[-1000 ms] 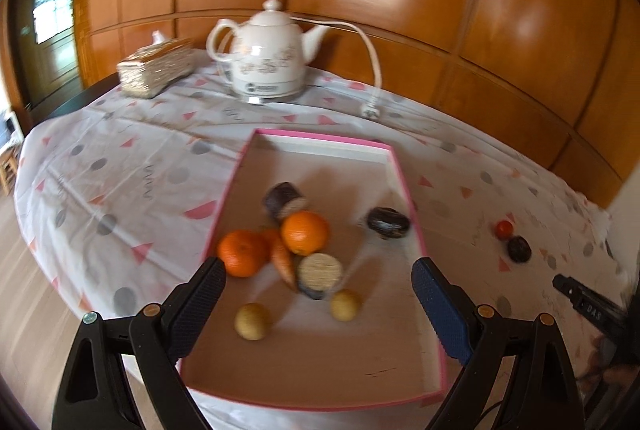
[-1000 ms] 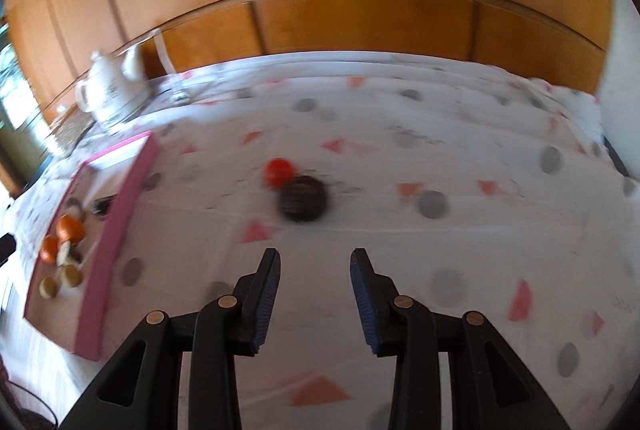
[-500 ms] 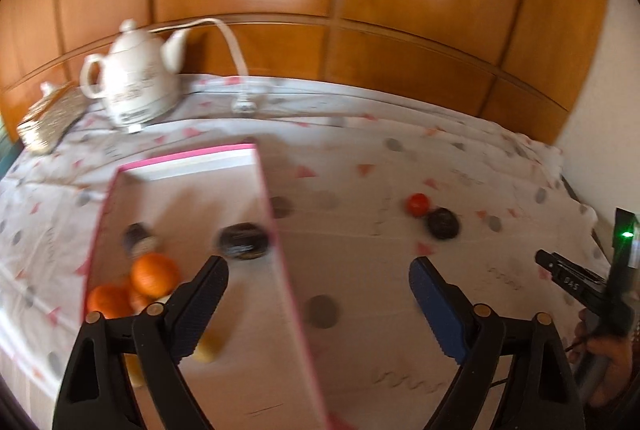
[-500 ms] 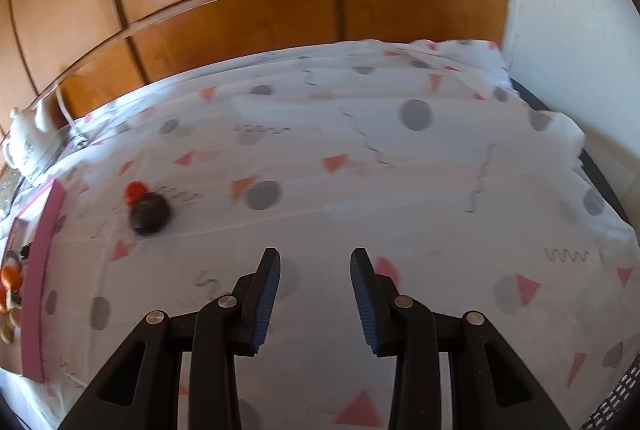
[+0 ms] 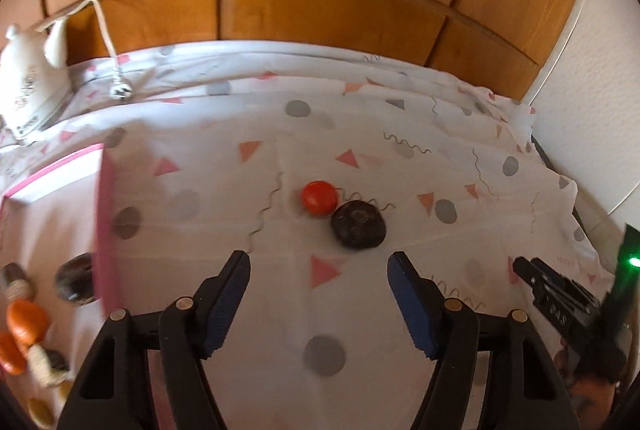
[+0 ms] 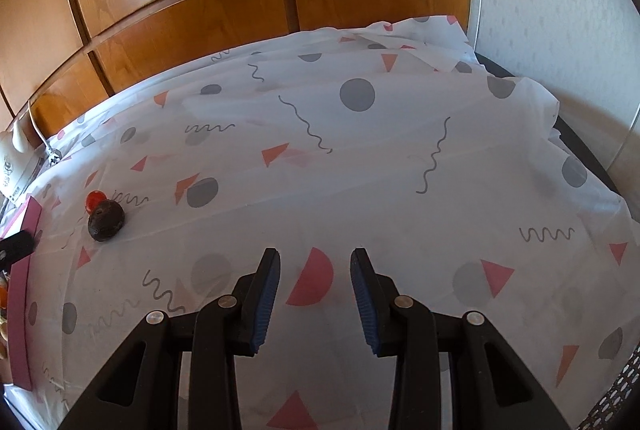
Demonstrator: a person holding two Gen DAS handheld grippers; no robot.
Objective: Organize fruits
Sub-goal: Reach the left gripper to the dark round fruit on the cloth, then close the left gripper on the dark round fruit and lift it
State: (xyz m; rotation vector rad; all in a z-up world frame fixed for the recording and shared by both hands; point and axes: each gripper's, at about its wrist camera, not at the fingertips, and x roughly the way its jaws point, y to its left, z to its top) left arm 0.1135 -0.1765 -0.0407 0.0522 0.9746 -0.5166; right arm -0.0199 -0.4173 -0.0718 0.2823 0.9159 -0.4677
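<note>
Left tongs (image 5: 319,272) closing, nothing between them — red tomato (image 5: 319,198) touching dark fruit (image 5: 358,225) at frame centre, on the counter (image 5: 400,134) (pink tray (image 5: 105,230) lower left). Right tongs (image 6: 314,270) narrowly parted, empty.

Teapot (image 5: 24,86) & pink tray (image 5: 105,230) cut by left edge; tray fruits (image 5: 28,318) blurred.

White tablecloth (image 5: 360,134) with pink triangles, grey dots, squiggles; red fruit (image 5: 319,197); dark brown fruit (image 5: 358,225); pink-rimmed tray (image 5: 105,214); orange-brown wood panelling (image 5: 320,10).
</note>
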